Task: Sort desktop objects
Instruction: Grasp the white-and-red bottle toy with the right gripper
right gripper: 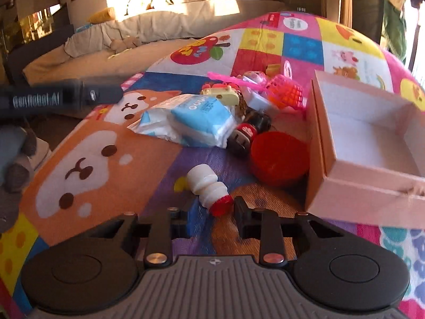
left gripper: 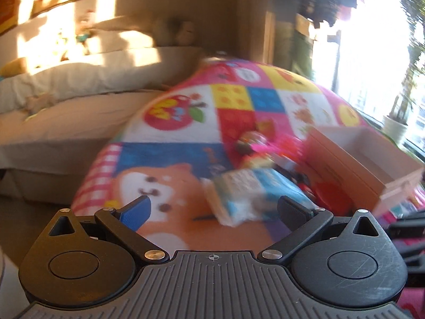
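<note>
A small white bottle (right gripper: 207, 186) with a red cap lies on the colourful mat (right gripper: 93, 164), its cap end between the pads of my right gripper (right gripper: 215, 210), which is shut on it. Beyond it are a blue-and-white tissue pack (right gripper: 191, 122), a red round lid (right gripper: 279, 156), a dark little bottle (right gripper: 249, 130), a yellow toy (right gripper: 220, 94) and a pink net toy (right gripper: 287, 90). An open pink cardboard box (right gripper: 372, 138) stands to the right. My left gripper (left gripper: 215, 207) hangs open above the mat, with the tissue pack (left gripper: 252, 191) just ahead of its right finger.
The left gripper's black body (right gripper: 79, 94) reaches in from the left of the right wrist view. A beige sofa (left gripper: 79, 111) with cushions lies beyond the mat's far left edge. A white plant pot (left gripper: 395, 130) stands by the bright window behind the box (left gripper: 366, 159).
</note>
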A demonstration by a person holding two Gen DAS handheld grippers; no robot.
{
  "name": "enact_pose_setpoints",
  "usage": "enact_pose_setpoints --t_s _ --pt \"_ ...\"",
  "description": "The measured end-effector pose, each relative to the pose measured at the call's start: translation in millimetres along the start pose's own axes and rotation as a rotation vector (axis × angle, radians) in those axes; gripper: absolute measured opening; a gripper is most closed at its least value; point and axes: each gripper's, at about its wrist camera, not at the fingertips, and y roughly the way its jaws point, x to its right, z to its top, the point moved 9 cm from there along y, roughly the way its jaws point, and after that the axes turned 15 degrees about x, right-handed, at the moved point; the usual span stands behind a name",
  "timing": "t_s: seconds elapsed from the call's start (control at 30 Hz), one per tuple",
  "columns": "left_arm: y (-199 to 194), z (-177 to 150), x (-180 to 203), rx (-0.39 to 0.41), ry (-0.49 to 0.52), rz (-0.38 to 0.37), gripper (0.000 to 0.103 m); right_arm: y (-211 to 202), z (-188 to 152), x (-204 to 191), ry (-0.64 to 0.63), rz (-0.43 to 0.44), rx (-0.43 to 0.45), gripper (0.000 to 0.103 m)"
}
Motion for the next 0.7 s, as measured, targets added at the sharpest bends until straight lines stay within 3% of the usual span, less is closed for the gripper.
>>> enact_pose_setpoints --t_s 0.03,0.1,0.13,0.17,0.23,0.37,0.53,0.6,0.7 --pt "3 -2 4 -0.009 -0.003 -0.011 0.103 -7 0 5 0.003 0.012 0.002 0.029" --pt "10 -5 11 -0.023 -0.009 -0.015 0.103 -20 2 23 0.029 -0.009 0.021 0.045" --pt "12 -6 13 -0.026 -0.009 -0.013 0.103 -25 5 34 0.043 -0.038 0.037 0.063" --pt "13 -6 14 -0.026 -0.007 -0.011 0.103 -31 9 45 0.058 -0.069 0.063 0.072" --pt "13 -7 15 -0.028 -0.005 -0.014 0.103 -34 18 65 0.077 -0.104 0.096 0.073" --pt "14 -11 11 -0.048 -0.004 -0.003 0.103 -15 34 80 0.136 -0.06 0.1 0.073" --pt "14 -12 -7 -0.063 -0.014 0.062 0.103 22 46 55 0.106 0.021 0.106 0.073" --pt "11 -10 -17 -0.055 -0.024 0.087 0.103 20 40 39 0.091 0.08 0.089 0.073" --pt "11 -6 -18 -0.045 -0.029 0.08 0.103 4 23 19 0.017 0.095 0.082 0.073"
